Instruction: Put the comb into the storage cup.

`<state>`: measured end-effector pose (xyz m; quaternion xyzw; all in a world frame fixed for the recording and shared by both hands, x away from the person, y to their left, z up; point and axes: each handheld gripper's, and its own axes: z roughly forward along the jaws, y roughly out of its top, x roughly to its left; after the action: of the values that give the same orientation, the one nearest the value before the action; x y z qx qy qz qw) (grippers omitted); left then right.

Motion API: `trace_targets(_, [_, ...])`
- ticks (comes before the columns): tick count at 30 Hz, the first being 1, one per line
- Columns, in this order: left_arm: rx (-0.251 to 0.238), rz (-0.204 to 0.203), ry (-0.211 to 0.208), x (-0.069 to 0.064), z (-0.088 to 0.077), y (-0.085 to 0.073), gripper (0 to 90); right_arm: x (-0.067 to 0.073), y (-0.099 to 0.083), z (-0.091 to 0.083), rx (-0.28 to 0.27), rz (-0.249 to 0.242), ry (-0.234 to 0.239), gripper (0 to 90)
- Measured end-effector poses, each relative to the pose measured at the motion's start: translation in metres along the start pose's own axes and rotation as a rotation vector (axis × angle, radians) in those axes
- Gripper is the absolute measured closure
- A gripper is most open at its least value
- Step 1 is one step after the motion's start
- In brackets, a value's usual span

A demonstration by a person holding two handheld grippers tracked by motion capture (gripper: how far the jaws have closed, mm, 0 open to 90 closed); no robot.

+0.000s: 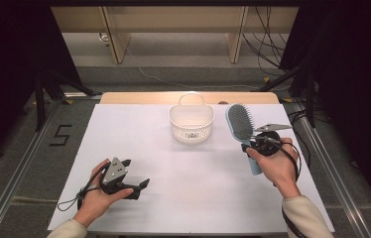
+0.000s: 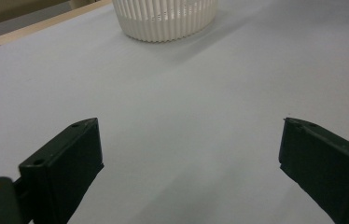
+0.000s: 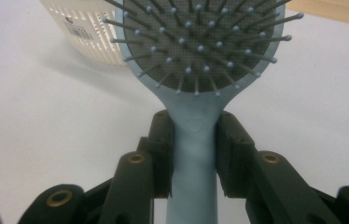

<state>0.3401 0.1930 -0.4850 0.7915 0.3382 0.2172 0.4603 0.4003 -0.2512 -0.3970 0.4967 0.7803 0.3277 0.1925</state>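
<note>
One hairbrush [image 3: 196, 140] clamped in the right gripper [image 3: 193, 154], not yet in the basket [image 1: 191, 124]; left gripper [image 2: 189, 154] wide, empty.

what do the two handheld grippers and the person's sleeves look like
Both the left gripper and the right gripper are black with blocky jaws, brass-coloured rivets, a grey three-cornered plate on top and a trailing black cable. The sleeves are cream-coloured.

A lab-like recording bay: dark curtains, tripod legs [image 1: 49, 82], loose cables [image 1: 268, 44] (floor marked "5" [image 1: 60, 135]).
</note>
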Motion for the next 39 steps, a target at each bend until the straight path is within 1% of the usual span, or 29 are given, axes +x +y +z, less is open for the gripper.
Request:
trace_targets(7, [0.0, 0.0, 0.0, 0.0, 0.0, 0.0, 5.6, -0.0003, 0.0004, -0.0005, -0.026, -0.006, -0.005, 70.3])
trace_targets(15, [0.0, -0.001, 0.001, 0.0, 0.0001, 0.0, 5.6, -0.0008, 0.0013, -0.0019, -0.063, 0.001, -0.005, 70.3])
trace_targets(25, [0.001, -0.001, 0.002, 0.0001, 0.0001, 0.0, 5.6, -0.001, 0.0022, -0.0035, -0.095, 0.002, -0.015, 70.4])
trace_targets(34, [-0.001, -0.002, 0.002, 0.0002, 0.0, 0.0001, 5.6, -0.002, 0.0031, -0.0062, -0.138, 0.006, -0.026, 70.3])
trace_targets(39, [-0.001, 0.0, 0.002, 0.0002, 0.0, 0.0001, 5.6, -0.0024, 0.0032, -0.0058, -0.144, 0.012, -0.021, 70.3])
